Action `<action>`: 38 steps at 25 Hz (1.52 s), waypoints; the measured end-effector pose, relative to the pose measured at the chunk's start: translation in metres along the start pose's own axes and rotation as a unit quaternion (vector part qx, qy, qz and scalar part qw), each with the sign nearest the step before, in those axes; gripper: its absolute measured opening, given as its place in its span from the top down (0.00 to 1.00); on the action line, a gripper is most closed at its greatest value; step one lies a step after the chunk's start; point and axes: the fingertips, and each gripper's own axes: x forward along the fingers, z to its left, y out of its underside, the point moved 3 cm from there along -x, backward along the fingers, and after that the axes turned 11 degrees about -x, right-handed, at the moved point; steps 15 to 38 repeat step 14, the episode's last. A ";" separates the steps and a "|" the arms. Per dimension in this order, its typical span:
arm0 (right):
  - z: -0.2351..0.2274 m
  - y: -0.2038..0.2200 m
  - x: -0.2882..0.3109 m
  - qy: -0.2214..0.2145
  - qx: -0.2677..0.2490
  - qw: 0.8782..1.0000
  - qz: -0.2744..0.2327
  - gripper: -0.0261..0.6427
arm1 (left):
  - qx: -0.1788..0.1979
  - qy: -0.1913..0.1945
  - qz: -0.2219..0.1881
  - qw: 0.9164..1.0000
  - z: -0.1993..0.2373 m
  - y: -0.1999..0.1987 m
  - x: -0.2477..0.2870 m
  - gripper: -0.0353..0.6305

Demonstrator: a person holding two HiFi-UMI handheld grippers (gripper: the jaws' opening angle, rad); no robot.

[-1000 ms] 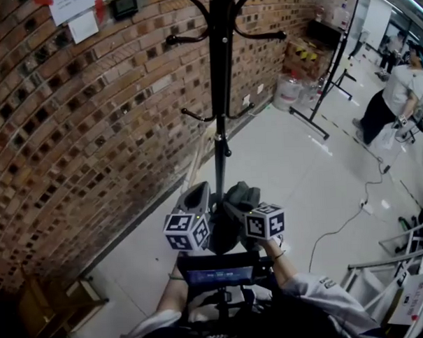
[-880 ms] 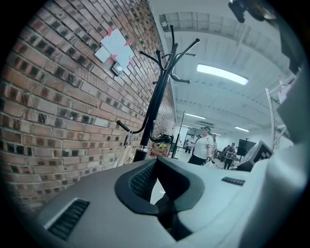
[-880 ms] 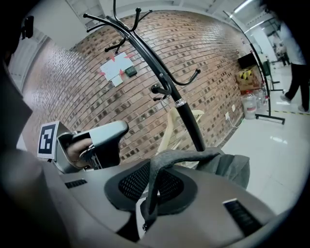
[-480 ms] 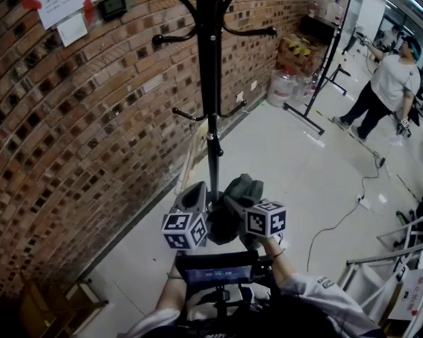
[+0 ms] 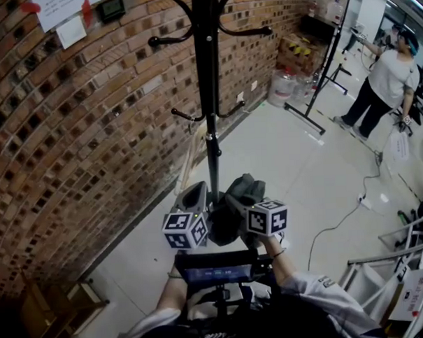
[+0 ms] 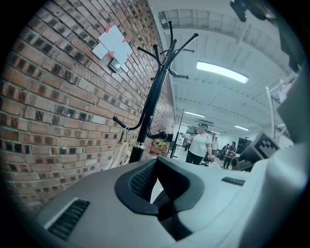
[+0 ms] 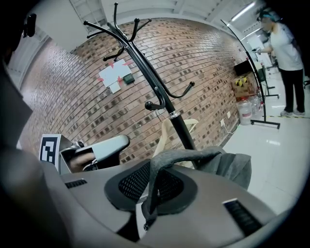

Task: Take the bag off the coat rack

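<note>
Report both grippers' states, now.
The left gripper: open, nothing between its jaws.
The right gripper: shut on the strap of the grey bag.

L tongs [image 6: 157, 181]: jaws apart, nothing btwn, aimed upward.
R tongs [image 7: 152, 186]: jaws clamped on bag strap [image 7: 184, 156].
Spacing: side by side, close, L tongs just left of R tongs.
Arms: L forearm [image 5: 174, 296], R forearm [image 5: 280, 263] reach fwd.

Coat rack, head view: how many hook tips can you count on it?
4. Upper left hook, upper right hook, lower left hook, lower right hook. The coat rack is cropped at the top, so more may be hidden.
</note>
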 end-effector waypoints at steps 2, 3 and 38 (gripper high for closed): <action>0.001 0.001 0.000 -0.003 0.001 1.000 0.003 0.92 | 0.000 -0.001 0.000 1.000 0.000 0.000 0.000 0.94; 0.002 0.002 0.000 -0.005 0.001 1.000 0.005 0.92 | 0.000 -0.002 0.000 1.000 0.000 0.000 0.001 0.94; 0.008 0.006 0.005 -0.017 -0.002 1.000 0.015 0.92 | -0.004 -0.007 -0.001 1.000 0.003 0.000 0.002 0.94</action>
